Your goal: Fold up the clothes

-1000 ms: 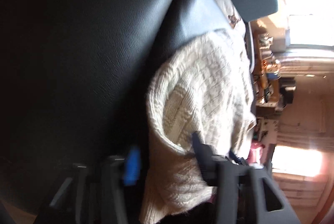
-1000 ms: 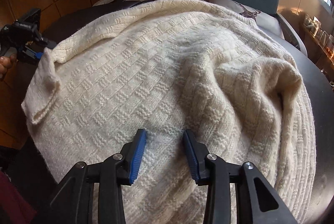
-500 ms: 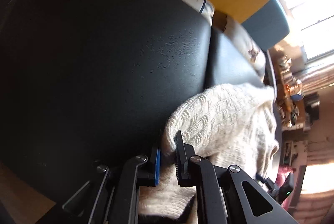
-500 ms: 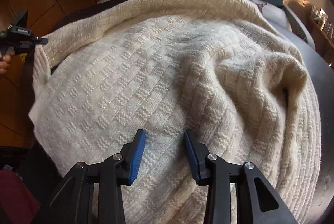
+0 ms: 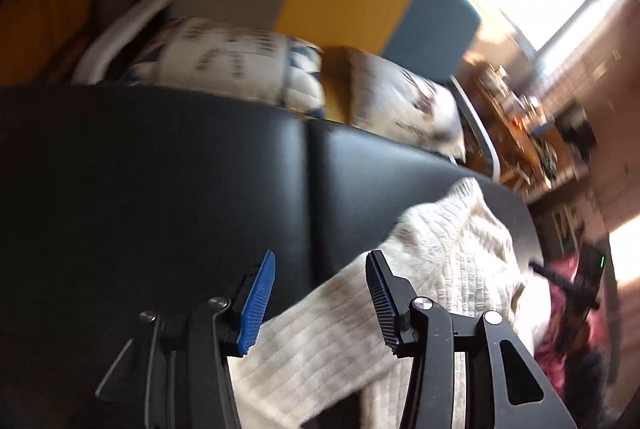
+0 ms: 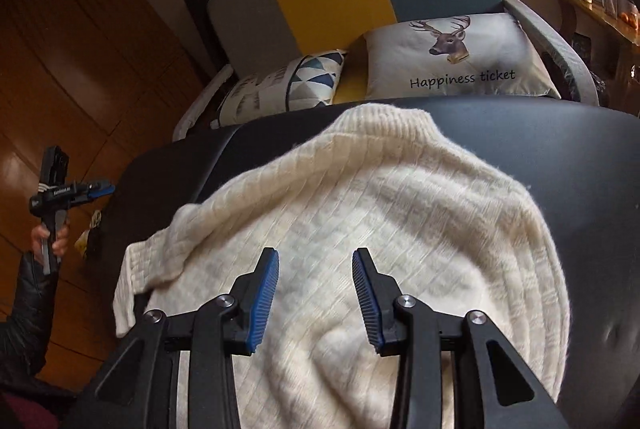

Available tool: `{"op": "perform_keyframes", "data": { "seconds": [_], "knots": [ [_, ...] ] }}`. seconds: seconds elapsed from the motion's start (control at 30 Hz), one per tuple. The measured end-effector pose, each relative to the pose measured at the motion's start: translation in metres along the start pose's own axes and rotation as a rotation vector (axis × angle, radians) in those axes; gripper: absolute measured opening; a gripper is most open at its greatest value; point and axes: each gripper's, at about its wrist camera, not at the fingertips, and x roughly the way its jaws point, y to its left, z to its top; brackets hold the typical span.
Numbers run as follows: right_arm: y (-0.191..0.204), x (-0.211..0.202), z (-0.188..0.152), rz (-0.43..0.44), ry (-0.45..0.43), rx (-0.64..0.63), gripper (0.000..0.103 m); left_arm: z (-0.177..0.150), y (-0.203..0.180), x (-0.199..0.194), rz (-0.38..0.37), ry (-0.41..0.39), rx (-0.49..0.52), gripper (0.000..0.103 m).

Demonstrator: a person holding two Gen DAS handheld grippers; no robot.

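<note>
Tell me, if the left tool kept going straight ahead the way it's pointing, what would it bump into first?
Probably the black cushion. The open left tool aims just past the cream sweater, whose sleeve lies under its fingers; depth is hard to judge here.

The near hem of the cream sweater [image 6: 360, 229] was cut off by the frame's edge at 6 o'clock. In the left wrist view, the cushions [image 5: 240, 65] at 12 o'clock were blurred, and the shelf clutter [image 5: 532, 117] at 2 o'clock could not be made out.
</note>
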Motion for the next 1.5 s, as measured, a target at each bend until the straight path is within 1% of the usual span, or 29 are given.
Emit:
{"op": "perform_keyframes", "data": {
  "seconds": [0.03,0.17,0.3,0.37,0.43,0.5,0.57,0.6,0.67,0.7,0.73,0.77,0.8,0.87,0.93,1.0,1.03,1.07,1.1,1.13,1.17,1.2,1.23,1.27,1.3,1.37,1.4,1.43,1.5],
  "knots": [
    [-0.008,0.006,0.013,-0.005,0.012,0.003,0.039,0.013,-0.018,0.024,-0.027,0.040,0.055,0.048],
    [-0.046,0.032,0.060,-0.006,0.076,0.017,0.039,0.045,-0.075,0.110,-0.126,0.179,0.194,0.049],
    [-0.079,0.066,0.092,-0.010,0.136,0.009,0.045,0.064,-0.107,0.165,-0.189,0.235,0.279,0.051],
    [-0.092,0.084,0.105,-0.004,0.161,0.000,0.048,0.071,-0.109,0.184,-0.196,0.261,0.284,0.057],
    [-0.104,0.100,0.114,0.022,0.174,0.003,0.051,0.076,-0.109,0.200,-0.237,0.304,0.285,0.061],
    [-0.113,0.118,0.118,0.023,0.215,-0.003,0.054,0.076,-0.108,0.210,-0.234,0.320,0.294,0.066],
    [-0.114,0.132,0.117,-0.011,0.257,-0.034,0.055,0.077,-0.112,0.219,-0.238,0.321,0.303,0.068],
    [-0.113,0.136,0.116,-0.019,0.266,-0.056,0.058,0.078,-0.118,0.222,-0.251,0.311,0.301,0.071],
    [-0.107,0.138,0.114,-0.050,0.271,-0.085,0.056,0.076,-0.125,0.227,-0.259,0.320,0.290,0.074],
    [-0.101,0.139,0.111,-0.081,0.272,-0.110,0.051,0.073,-0.134,0.230,-0.251,0.311,0.320,0.072],
    [-0.093,0.140,0.108,-0.117,0.272,-0.145,0.042,0.069,-0.143,0.234,-0.238,0.303,0.350,0.049],
    [-0.085,0.141,0.104,-0.154,0.272,-0.180,0.033,0.064,-0.152,0.239,-0.191,0.299,0.381,0.014],
    [-0.077,0.142,0.101,-0.190,0.272,-0.215,0.018,0.059,-0.159,0.241,-0.157,0.278,0.394,0.009],
    [-0.058,0.142,0.092,-0.259,0.253,-0.294,0.009,0.051,-0.168,0.235,-0.084,0.208,0.410,0.007],
    [-0.037,0.133,0.089,-0.289,0.196,-0.360,0.007,0.047,-0.174,0.210,-0.017,0.084,0.416,0.007],
    [-0.018,0.119,0.094,-0.292,0.109,-0.398,0.007,0.045,-0.179,0.174,0.031,-0.068,0.432,0.007],
    [-0.009,0.112,0.097,-0.292,0.064,-0.418,0.007,0.043,-0.180,0.159,0.076,-0.134,0.439,0.007],
    [-0.002,0.109,0.099,-0.293,0.032,-0.430,0.007,0.040,-0.183,0.145,0.153,-0.210,0.468,0.007],
    [0.002,0.111,0.101,-0.297,0.018,-0.434,0.007,0.038,-0.183,0.136,0.208,-0.262,0.484,0.007],
    [0.004,0.117,0.102,-0.309,0.021,-0.437,0.007,0.036,-0.182,0.132,0.243,-0.284,0.479,0.007],
    [0.003,0.127,0.102,-0.327,0.033,-0.434,0.007,0.034,-0.182,0.134,0.283,-0.285,0.492,0.007],
    [0.001,0.138,0.102,-0.341,0.050,-0.416,0.007,0.032,-0.182,0.145,0.328,-0.252,0.525,0.007],
    [-0.002,0.149,0.103,-0.343,0.073,-0.391,0.010,0.032,-0.179,0.159,0.369,-0.203,0.534,0.007],
    [-0.006,0.160,0.104,-0.341,0.098,-0.365,0.010,0.032,-0.174,0.175,0.368,-0.135,0.523,0.007],
    [-0.008,0.167,0.104,-0.345,0.112,-0.351,0.013,0.033,-0.169,0.190,0.346,-0.055,0.516,0.007],
    [-0.008,0.169,0.104,-0.367,0.115,-0.344,0.016,0.036,-0.159,0.204,0.333,0.011,0.485,0.007],
    [-0.006,0.165,0.103,-0.382,0.104,-0.346,0.019,0.039,-0.153,0.204,0.307,0.026,0.461,0.007],
    [-0.002,0.158,0.102,-0.387,0.081,-0.353,0.019,0.044,-0.146,0.197,0.275,0.024,0.420,0.009],
    [0.016,0.137,0.097,-0.362,0.020,-0.386,0.020,0.055,-0.131,0.174,0.197,0.009,0.334,0.011]
  ]
}}
